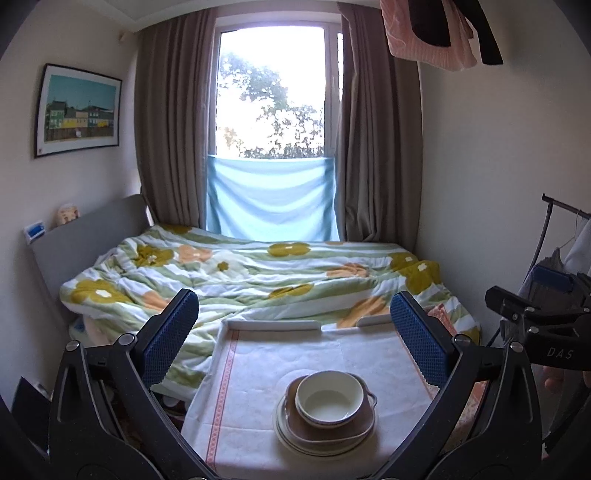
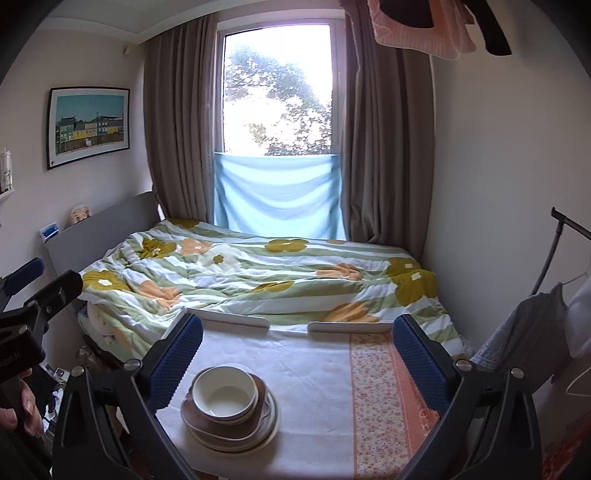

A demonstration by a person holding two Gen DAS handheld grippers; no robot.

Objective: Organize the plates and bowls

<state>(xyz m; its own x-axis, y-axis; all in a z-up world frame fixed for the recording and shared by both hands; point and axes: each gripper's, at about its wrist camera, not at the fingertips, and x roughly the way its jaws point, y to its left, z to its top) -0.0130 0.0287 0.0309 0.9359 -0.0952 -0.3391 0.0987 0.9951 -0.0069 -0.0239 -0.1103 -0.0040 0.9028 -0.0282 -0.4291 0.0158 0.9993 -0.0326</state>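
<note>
on the cloth-covered table (image 1: 258,354) below me the white bowl (image 1: 327,400) sits nested in a brown dish (image 1: 354,428) atop the plates (image 1: 295,439), so the stacking looks done, and my left gripper (image 1: 295,321) and right gripper (image 2: 295,347) both gape wide, holding nothing.

The plates (image 1: 295,439) hide under the bowl (image 1: 327,402). The pink cloth (image 1: 424,33) at the top right is cut off.

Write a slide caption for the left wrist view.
Open left gripper above a cream bowl nested on stacked plates, bed behind.
</note>
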